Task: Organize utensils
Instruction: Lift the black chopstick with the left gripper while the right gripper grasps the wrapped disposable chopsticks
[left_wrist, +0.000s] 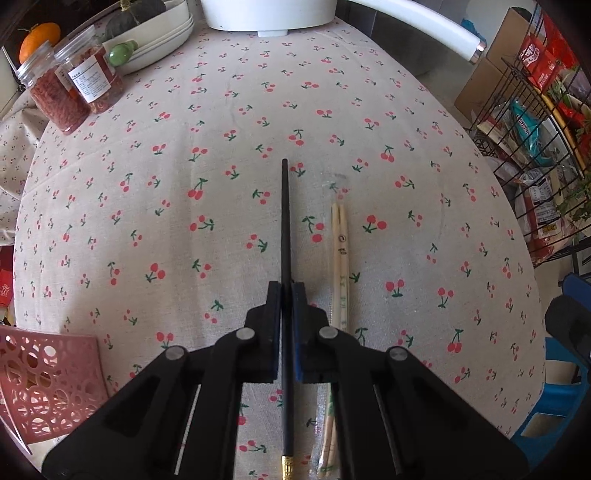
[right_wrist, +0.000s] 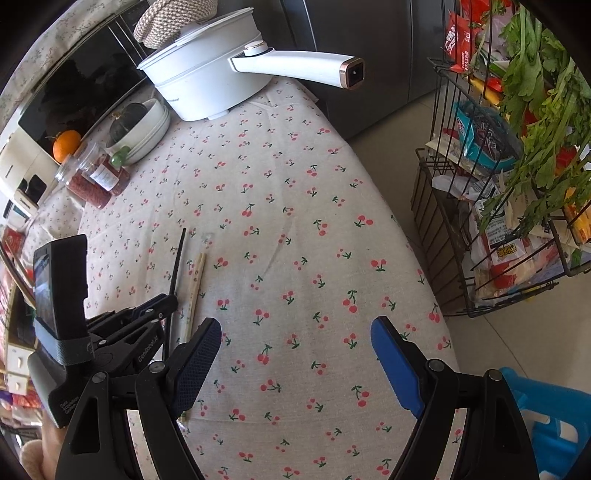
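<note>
one black chopstick (left_wrist: 284, 221) ran lengthwise in the clamped left gripper (left_wrist: 284, 295); wooden chopsticks (left_wrist: 340, 251) lay parallel just right; right gripper (right_wrist: 295, 332) gaped empty.

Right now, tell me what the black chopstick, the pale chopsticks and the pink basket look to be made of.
Black chopstick: smooth, matte black shaft, likely lacquered wood or plastic; gold, metal-looking cap at its end. Pale chopsticks: light bamboo or wood, unfinished, printed marks, apparently inside a clear plastic sleeve. Pink basket: moulded plastic, judging by its uniform colour and cut-out pattern.

Home kitchen, cherry-print tablecloth (right_wrist: 295, 206), white electric pot (right_wrist: 207, 74), snack rack (right_wrist: 498, 206)
</note>
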